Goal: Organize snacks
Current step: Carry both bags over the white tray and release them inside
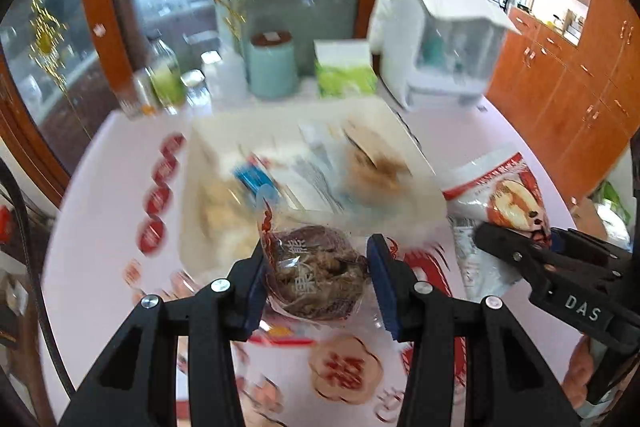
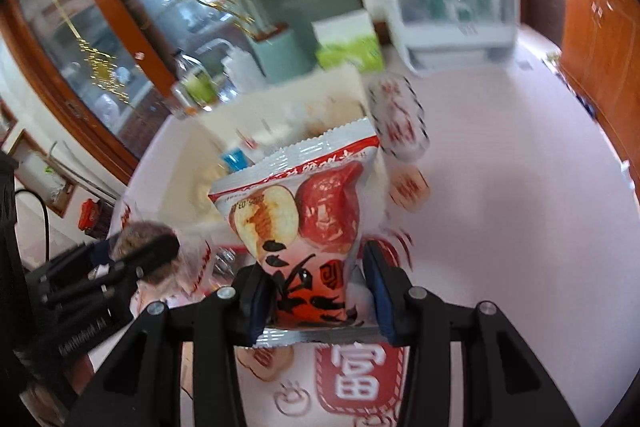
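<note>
My left gripper (image 1: 318, 283) is shut on a clear-wrapped brown pastry (image 1: 316, 273), held above the table just in front of the white snack tray (image 1: 192, 187). My right gripper (image 2: 316, 297) is shut on a red-and-white jujube snack packet (image 2: 304, 211), held upright near the tray (image 2: 352, 79). In the left wrist view the packet (image 1: 504, 195) and the right gripper (image 1: 532, 251) are at the right. In the right wrist view the left gripper (image 2: 132, 259) with the pastry (image 2: 140, 233) is at the left. The tray holds several wrapped snacks, blurred.
The table (image 2: 500, 187) has a pink cloth with red prints. At its back stand a teal canister (image 1: 272, 65), a green-white tissue box (image 1: 346, 71), bottles (image 1: 164, 75) and a white covered rack (image 1: 444, 39). Wooden cabinets (image 1: 568, 79) are on the right.
</note>
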Available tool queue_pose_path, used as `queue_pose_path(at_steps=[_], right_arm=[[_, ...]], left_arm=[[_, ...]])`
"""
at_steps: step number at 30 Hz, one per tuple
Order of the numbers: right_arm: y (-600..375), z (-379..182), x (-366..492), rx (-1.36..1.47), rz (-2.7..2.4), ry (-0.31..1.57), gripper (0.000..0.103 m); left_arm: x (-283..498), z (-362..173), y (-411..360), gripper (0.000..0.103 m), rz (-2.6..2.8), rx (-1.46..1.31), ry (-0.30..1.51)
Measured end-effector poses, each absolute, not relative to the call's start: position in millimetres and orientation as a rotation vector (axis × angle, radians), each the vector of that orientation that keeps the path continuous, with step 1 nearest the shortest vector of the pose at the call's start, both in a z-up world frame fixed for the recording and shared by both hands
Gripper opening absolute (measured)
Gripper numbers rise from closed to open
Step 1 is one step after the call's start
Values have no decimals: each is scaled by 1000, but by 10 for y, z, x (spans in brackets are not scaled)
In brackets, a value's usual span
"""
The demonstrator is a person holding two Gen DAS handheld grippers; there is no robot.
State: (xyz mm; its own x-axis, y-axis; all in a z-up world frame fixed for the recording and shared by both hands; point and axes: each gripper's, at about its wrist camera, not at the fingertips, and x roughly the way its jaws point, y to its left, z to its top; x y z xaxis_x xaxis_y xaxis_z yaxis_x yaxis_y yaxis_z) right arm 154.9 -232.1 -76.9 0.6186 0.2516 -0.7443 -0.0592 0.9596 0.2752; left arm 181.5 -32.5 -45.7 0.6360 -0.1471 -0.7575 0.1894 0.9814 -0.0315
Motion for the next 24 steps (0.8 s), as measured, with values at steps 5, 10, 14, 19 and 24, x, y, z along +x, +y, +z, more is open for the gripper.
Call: queue_pose_path(at_steps=[5, 10, 14, 19, 24], right_arm=[[-2123, -409, 1820, 198, 192, 820, 44], [-1963, -112, 2021, 181, 178, 756, 44], [-1856, 24, 2199, 163, 167, 736, 44], [-1732, 88, 2409, 161, 159, 738, 45], [-1612, -52, 2651, 152, 139, 779, 45]], left_arm=[[2054, -100, -112, 45, -149, 89, 800], [2212, 91, -64, 45, -135, 125, 771], [2429, 140, -26, 45, -130, 135, 769], [2747, 65, 26, 46, -120, 126, 792], [3019, -151, 75, 46, -108, 116, 844]])
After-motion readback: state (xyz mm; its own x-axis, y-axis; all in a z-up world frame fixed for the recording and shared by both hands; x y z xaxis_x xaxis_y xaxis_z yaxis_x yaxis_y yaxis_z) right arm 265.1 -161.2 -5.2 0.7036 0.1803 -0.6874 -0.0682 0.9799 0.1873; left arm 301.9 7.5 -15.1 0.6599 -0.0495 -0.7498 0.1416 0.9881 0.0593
